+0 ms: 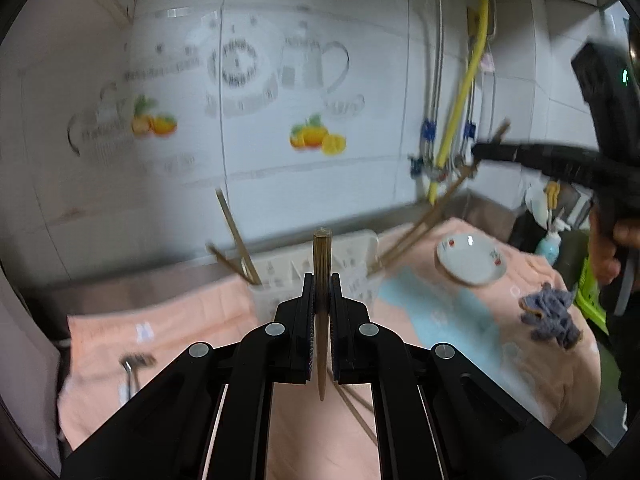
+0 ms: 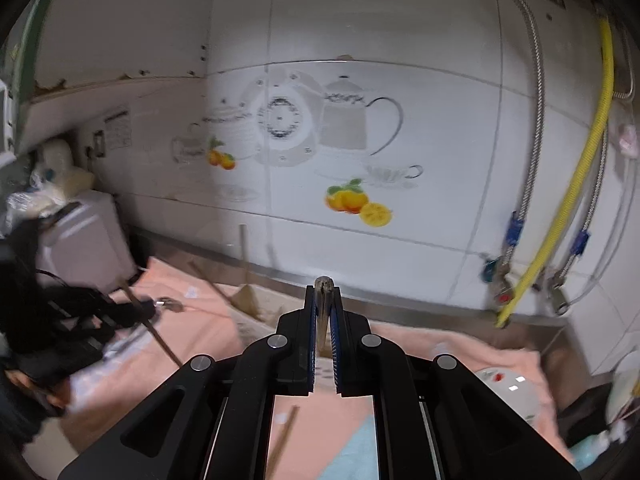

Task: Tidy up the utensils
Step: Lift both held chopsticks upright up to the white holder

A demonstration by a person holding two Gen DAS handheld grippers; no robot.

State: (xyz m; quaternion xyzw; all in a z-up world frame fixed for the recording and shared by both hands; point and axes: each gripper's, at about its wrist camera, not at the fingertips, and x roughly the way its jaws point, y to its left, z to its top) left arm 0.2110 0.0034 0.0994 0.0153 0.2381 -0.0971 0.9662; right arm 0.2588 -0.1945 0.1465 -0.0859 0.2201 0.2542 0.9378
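Note:
My left gripper (image 1: pixel 322 280) is shut on a wooden chopstick (image 1: pixel 321 264) held upright above the pink cloth. Behind it stands a white perforated utensil basket (image 1: pixel 352 256) with two chopsticks (image 1: pixel 236 236) leaning in its left end. My right gripper (image 1: pixel 486 152) shows at the right of the left wrist view, shut on a pair of chopsticks (image 1: pixel 424 220) that slant down to the basket's right end. In the right wrist view my right gripper (image 2: pixel 324 292) is shut on the chopstick ends (image 2: pixel 324 282). The left gripper (image 2: pixel 132 308) shows there at the left with its chopstick (image 2: pixel 160 336).
A white saucer (image 1: pixel 472 258) and a grey rag (image 1: pixel 550 314) lie on the pink cloth (image 1: pixel 160 336) to the right. A metal utensil (image 1: pixel 134 364) lies at the left. A loose chopstick (image 2: pixel 284 436) lies below my right gripper. A tiled wall with pipes (image 1: pixel 460 100) stands behind.

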